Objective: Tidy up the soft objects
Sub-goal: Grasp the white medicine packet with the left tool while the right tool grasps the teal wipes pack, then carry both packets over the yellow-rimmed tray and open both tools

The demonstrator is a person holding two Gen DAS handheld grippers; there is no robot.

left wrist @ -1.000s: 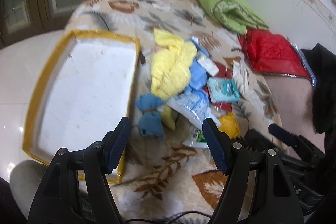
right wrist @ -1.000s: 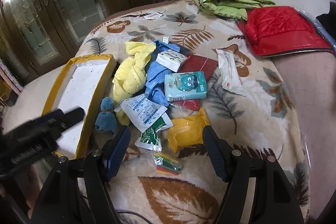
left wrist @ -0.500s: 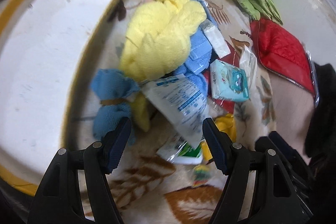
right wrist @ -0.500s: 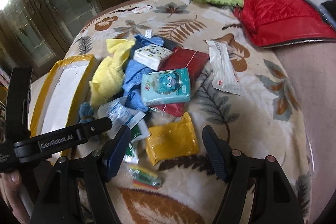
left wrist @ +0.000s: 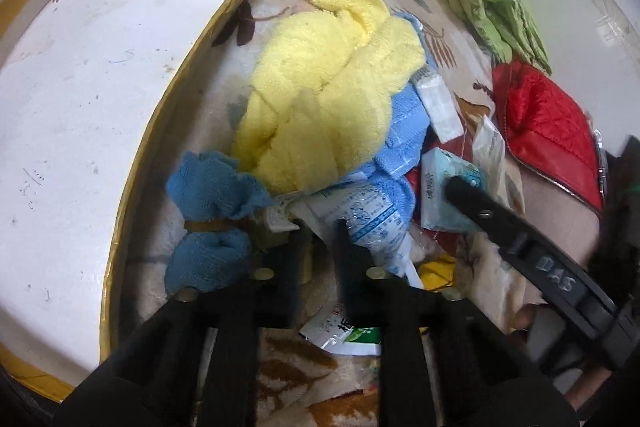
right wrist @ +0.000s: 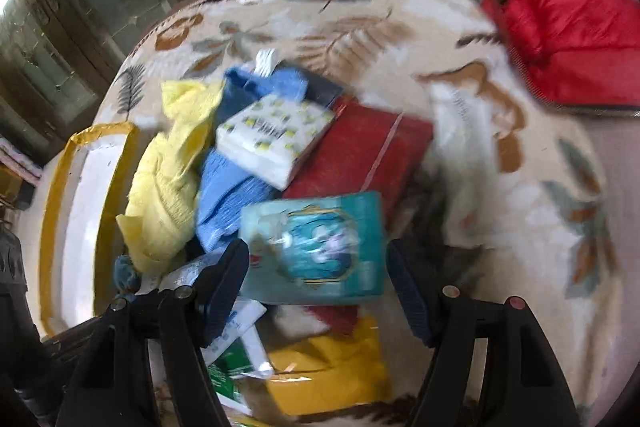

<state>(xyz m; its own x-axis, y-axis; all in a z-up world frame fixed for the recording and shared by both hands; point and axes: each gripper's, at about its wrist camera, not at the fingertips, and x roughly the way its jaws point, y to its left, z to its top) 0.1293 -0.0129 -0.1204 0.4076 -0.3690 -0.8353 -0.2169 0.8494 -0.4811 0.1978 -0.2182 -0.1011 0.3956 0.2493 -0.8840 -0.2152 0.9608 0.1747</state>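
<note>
my left gripper [left wrist: 318, 227] has its 2 jaws nearly together at the corner of the clear plastic pouch with blue print [left wrist: 366, 217], though i cannot tell if they pinch it. just left of it lies the blue terry cloth tied with a brown band [left wrist: 212, 219], beside the white tray with yellow taped rim [left wrist: 132, 163]. the crumpled yellow fleece towel [left wrist: 328, 99] lies over the light blue towel [left wrist: 404, 131]. my right gripper [right wrist: 318, 287] is spread wide, jaws on either side of the teal tissue pack [right wrist: 316, 243] without touching. the view is blurred. a flat yellow packet [right wrist: 332, 367] lies on the leaf-patterned blanket [right wrist: 520, 227].
</note>
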